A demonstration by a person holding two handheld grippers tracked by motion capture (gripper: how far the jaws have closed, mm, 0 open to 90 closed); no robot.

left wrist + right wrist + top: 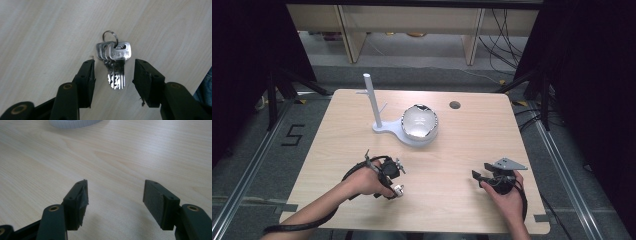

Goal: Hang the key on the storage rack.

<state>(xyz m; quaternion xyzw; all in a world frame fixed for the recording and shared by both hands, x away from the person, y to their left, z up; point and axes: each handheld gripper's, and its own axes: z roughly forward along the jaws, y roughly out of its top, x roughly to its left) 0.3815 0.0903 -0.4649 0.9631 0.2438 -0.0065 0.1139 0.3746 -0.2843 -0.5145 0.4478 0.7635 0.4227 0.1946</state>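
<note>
One key ring (110, 37) with perhaps four keys (117, 65), one bowl (419, 122), one white stand (374, 107).

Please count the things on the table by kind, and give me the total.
Bunch of keys: 1
White stand with pegs: 1
Shiny bowl: 1
Grippers: 2, left gripper and right gripper
Total: 5

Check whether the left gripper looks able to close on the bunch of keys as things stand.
Probably yes. The left gripper stands open astride the bunch of keys lying flat on the table, pads apart from the blades, nothing between; flat keys may slip, though.
</note>
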